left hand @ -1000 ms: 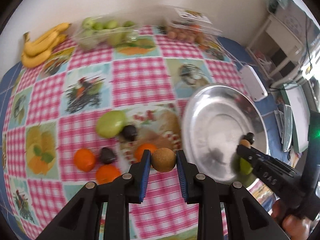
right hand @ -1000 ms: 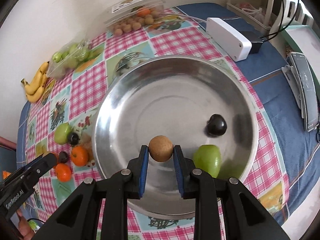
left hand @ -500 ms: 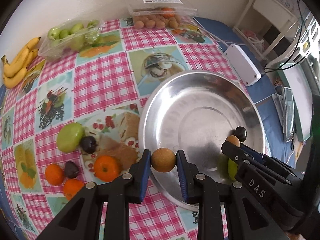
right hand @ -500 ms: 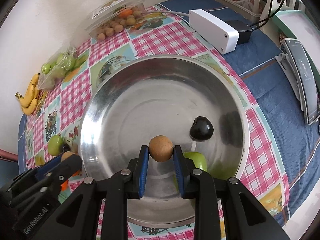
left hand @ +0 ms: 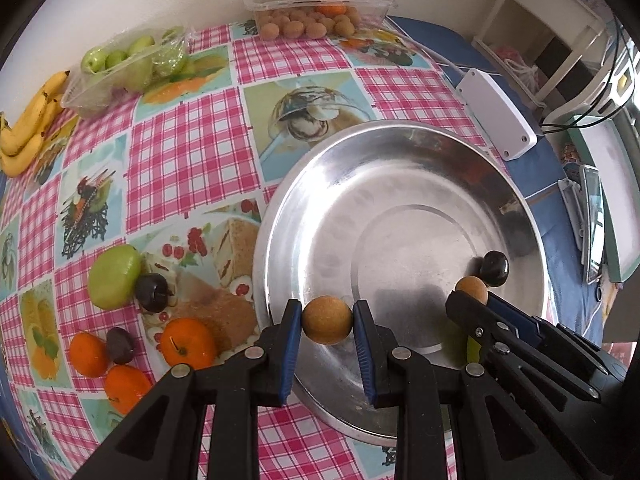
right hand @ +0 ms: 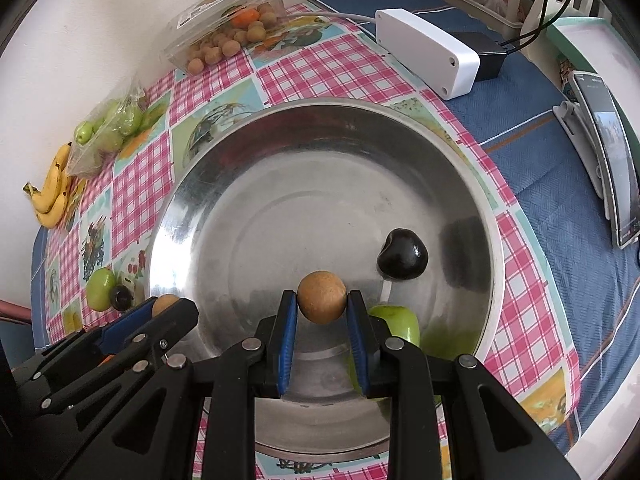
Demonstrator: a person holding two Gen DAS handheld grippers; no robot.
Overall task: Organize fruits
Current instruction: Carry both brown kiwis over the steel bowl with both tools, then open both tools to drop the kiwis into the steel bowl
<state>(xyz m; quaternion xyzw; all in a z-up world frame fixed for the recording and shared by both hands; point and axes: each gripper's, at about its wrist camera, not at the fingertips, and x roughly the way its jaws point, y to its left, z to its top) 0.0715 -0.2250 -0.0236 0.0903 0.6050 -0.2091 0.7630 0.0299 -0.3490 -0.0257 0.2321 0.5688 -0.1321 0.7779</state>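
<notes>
Both grippers hold a small round brown fruit each. Left gripper (left hand: 327, 322) squeezes its brown ball (left hand: 327, 320) between two blue pads, right over the near left rim of the big silver bowl (left hand: 320, 208). It points forward and a bit down, coming in from the near side of the table. Right gripper (right hand: 322, 304) pinches the other brown ball (right hand: 322, 297) the same way. It hangs over the inside of the bowl, near the front, and also points forward and down.

From the left camera, the right gripper comes in from the lower right, with its ball poking out at the tip, just beside a dark plum (left hand: 495, 268) in the bowl. From the right camera, a green apple (right hand: 396, 322) sits in the bowl, partly hidden behind the right finger, close to the plum.

On the checked tablecloth (left hand: 188, 152), left of the bowl, lie a green apple (left hand: 114, 276), two dark plums, and three oranges (left hand: 188, 342) in a bunch. Far back are bananas (left hand: 30, 132), a bag of green fruit (left hand: 132, 64) and a clear box of small brown fruit (left hand: 316, 12). A white box (right hand: 428, 52) sits on the blue cloth.
</notes>
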